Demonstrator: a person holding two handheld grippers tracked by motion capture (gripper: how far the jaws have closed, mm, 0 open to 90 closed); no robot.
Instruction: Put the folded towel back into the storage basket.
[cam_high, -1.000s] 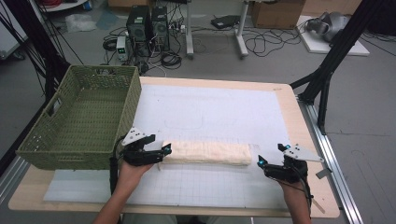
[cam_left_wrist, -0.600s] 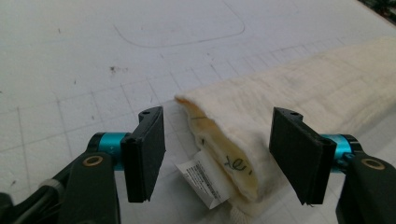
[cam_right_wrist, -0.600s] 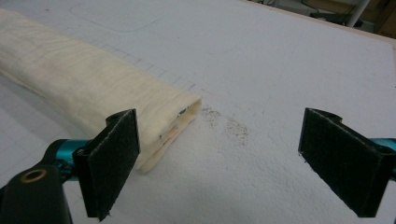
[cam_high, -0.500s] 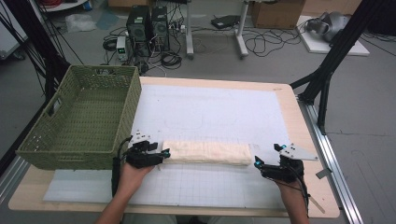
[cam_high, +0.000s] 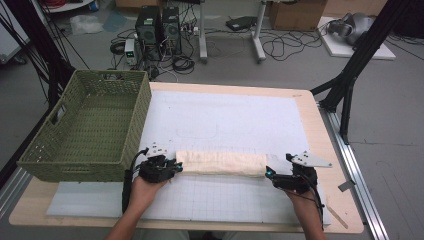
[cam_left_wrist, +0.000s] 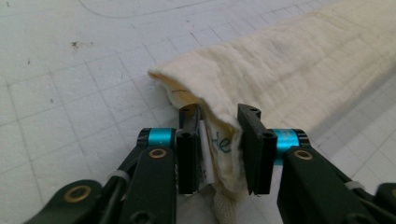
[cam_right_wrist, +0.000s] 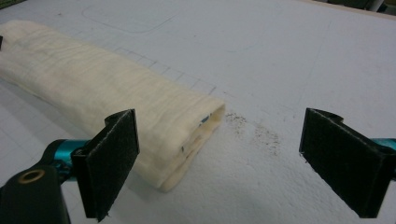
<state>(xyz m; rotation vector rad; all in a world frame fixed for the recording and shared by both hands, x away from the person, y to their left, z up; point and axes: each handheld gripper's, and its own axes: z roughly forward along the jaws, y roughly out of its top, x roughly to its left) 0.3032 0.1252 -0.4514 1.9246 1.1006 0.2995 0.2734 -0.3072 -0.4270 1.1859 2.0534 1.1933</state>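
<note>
The towel (cam_high: 221, 163) was cream with faint quilted lines and blue marks at its ends, the mat (cam_high: 235, 120) white with a grey grid, the basket (cam_high: 85, 131) woven olive green, the table (cam_high: 310, 120) pale wood, and the grippers' jaws black with teal collars.

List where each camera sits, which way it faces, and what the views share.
High view: above the person's side, facing forward and down on the table; forearms and both grippers show.
Left gripper view: rides the left gripper, facing along its closing jaws, which pinch the folded cloth.
Right gripper view: rides the right gripper, jaws open.
Shared: the cloth.
</note>
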